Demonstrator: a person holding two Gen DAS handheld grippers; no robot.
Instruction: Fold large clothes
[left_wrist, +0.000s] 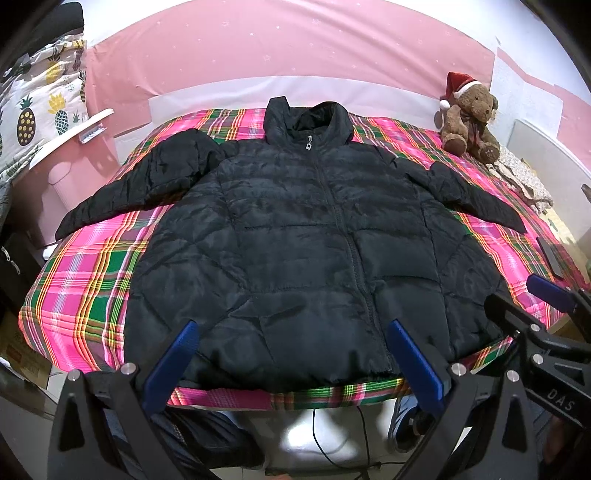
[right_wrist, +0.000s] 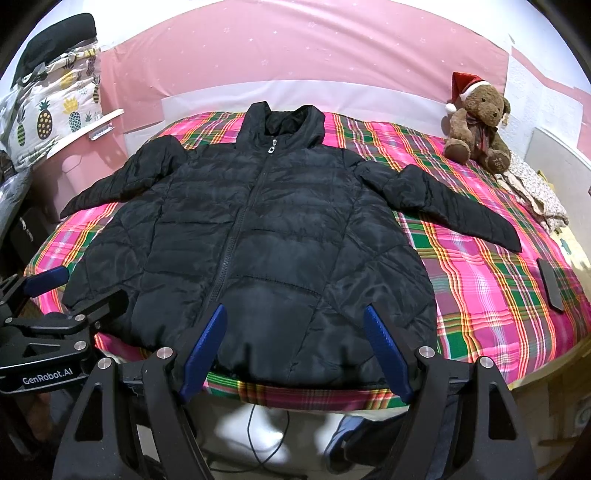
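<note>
A black puffer jacket (left_wrist: 303, 236) lies flat and zipped, front up, on a bed with a pink and green plaid cover (left_wrist: 85, 280). Both sleeves are spread out to the sides and the collar points away. It also shows in the right wrist view (right_wrist: 258, 240). My left gripper (left_wrist: 293, 330) is open and empty, above the jacket's near hem. My right gripper (right_wrist: 295, 315) is open and empty, above the hem's right half. In the left wrist view the right gripper (left_wrist: 546, 295) appears at the right edge. In the right wrist view the left gripper (right_wrist: 48, 284) appears at the left edge.
A teddy bear in a Santa hat (left_wrist: 469, 118) sits at the bed's far right corner beside a floral cloth (left_wrist: 524, 177). A dark phone (right_wrist: 550, 282) lies on the bed's right side. A pineapple-print pillow (left_wrist: 40, 107) is stacked at the left. A cable (left_wrist: 332, 439) lies on the floor below.
</note>
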